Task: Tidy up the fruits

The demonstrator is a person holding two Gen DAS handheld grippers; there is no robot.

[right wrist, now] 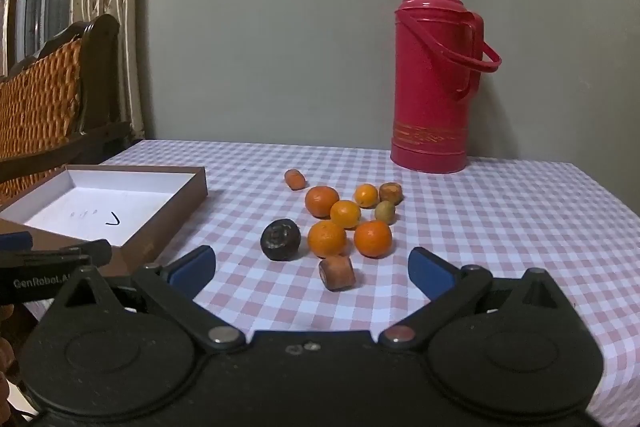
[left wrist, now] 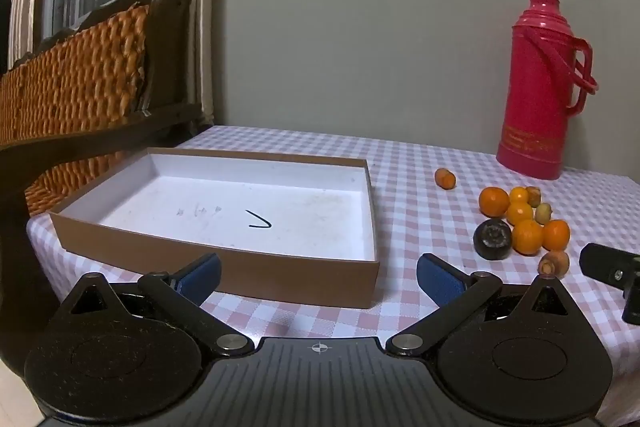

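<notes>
Both grippers hang over the checked tablecloth, jaws spread wide and empty. Just ahead of the right gripper lies a carrot stub, with the oranges and a dark fruit clustered beyond it. The shallow cardboard box sits straight ahead of the left gripper.

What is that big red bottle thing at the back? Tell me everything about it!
The red flask is a tall vacuum bottle that looks like shiny plastic. It has a narrow stepped neck, a side grip and a hanging loop handle, and a faint gold band near its base. It stands upright and closed at the far side of the checked tablecloth, near the grey wall. Nothing else touches it; the fruit lies apart.
</notes>
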